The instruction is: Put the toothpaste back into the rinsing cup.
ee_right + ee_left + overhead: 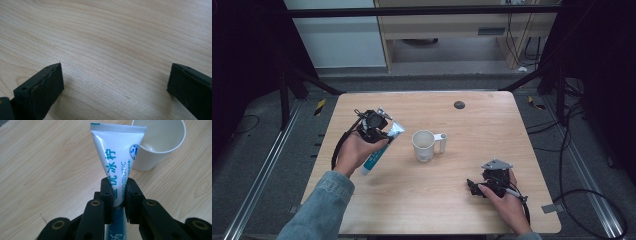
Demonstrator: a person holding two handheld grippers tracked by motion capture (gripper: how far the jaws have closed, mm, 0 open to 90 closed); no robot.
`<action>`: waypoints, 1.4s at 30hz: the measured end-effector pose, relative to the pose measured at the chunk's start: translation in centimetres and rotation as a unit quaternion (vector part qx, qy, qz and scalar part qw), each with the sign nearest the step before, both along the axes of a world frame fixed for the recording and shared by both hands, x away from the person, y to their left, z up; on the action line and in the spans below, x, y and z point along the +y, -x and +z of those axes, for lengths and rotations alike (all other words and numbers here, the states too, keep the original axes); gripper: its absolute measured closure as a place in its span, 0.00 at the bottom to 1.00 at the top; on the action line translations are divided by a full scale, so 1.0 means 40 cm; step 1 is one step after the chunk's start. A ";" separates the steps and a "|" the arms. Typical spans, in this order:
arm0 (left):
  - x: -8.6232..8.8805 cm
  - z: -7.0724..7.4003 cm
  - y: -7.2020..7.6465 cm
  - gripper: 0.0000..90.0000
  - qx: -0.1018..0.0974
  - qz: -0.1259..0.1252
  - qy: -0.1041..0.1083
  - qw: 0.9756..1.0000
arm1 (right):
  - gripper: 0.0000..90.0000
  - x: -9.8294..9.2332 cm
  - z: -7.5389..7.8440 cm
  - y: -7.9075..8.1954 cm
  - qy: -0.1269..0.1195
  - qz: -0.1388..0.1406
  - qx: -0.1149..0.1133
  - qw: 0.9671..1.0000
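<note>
A white and teal toothpaste tube (117, 157) with blue print is pinched between the jaws of my left gripper (118, 192), crimped end pointing away. In the high view that left gripper (373, 125) holds the tube (379, 150) slanted above the left half of the table, cap end low. A white cup (424, 145) with a handle stands at the table's middle, just right of the tube; it appears beyond the tube as the cup (160, 142). My right gripper (474, 187) rests near the front right, and its jaws stand wide apart over bare wood (115, 82).
The wooden table (472, 120) has a small dark round spot (459, 105) near its far edge. Cables trail on the floor at the right, and black frame legs stand at both far corners.
</note>
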State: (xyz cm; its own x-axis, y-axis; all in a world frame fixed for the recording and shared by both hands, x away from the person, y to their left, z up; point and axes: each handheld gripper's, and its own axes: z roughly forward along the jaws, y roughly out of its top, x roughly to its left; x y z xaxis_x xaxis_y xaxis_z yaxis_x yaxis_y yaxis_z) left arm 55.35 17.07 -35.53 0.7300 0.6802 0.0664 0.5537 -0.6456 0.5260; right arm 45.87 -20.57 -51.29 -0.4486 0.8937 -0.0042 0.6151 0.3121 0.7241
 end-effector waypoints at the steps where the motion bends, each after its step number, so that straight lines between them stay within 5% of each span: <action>1: -0.005 0.001 -0.001 0.87 -0.003 0.000 0.002 1.000 | 0.01 0.000 0.000 0.000 0.000 0.000 0.000 1.000; 24: -0.068 0.051 -0.009 0.87 -0.043 -0.002 0.037 0.998 | 0.01 0.000 0.000 0.000 0.000 0.000 0.000 1.000; 42: -0.093 0.107 -0.001 0.87 -0.075 -0.004 0.080 0.994 | 0.01 0.000 0.000 0.000 -0.001 0.000 0.000 1.000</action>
State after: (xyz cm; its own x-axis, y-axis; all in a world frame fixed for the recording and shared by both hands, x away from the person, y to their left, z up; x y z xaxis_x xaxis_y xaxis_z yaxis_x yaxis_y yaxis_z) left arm 55.38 13.36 -31.23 0.7251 0.6854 0.0660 0.4572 -0.5509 0.6982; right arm 45.87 -20.56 -51.29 -0.4482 0.8939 -0.0031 0.6152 0.3110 0.7244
